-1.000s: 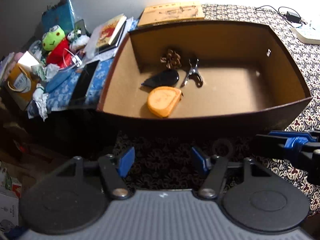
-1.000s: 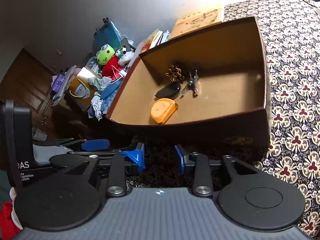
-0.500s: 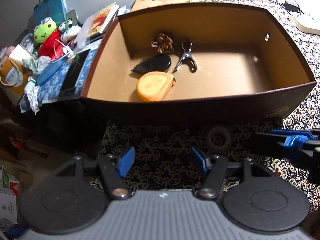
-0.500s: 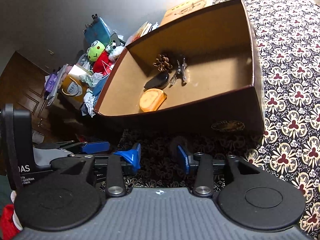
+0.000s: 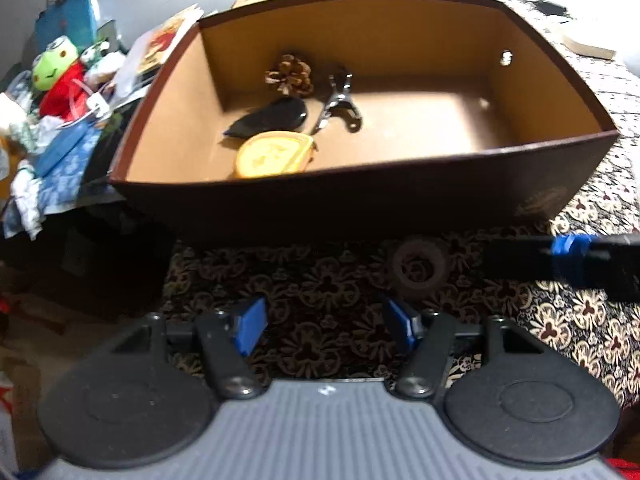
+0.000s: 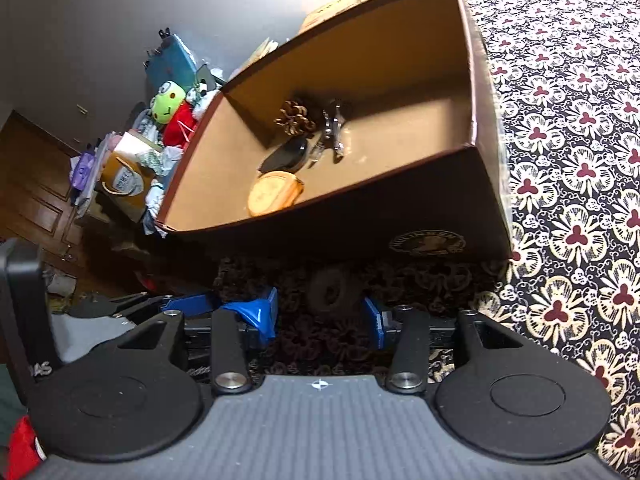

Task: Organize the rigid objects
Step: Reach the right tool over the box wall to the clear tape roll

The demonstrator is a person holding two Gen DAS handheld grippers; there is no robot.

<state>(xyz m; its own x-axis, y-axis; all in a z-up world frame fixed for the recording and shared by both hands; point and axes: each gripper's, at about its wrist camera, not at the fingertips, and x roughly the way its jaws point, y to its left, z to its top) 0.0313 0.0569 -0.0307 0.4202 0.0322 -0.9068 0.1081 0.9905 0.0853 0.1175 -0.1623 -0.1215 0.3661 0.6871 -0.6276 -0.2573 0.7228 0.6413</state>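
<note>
Box [image 6: 420, 216] wall fronts dark ring [image 6: 331, 292] (tape, perhaps).

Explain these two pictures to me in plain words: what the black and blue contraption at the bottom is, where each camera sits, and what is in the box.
No robot here: a person carries a hand-held gripper in each hand, each with a fisheye camera looking along its two blue-tipped fingers. One picture is from the left hand-held gripper, the other from the right hand-held gripper. Both are open and hold nothing.

On the patterned tablecloth stands an open brown cardboard box. Inside lie a round orange case, a flat black oval object, a metal clip and a pine cone. A dark ring-shaped object lies on the cloth before the box, just ahead of the right fingers. A green frog plush toy sits in the clutter beyond.
</note>
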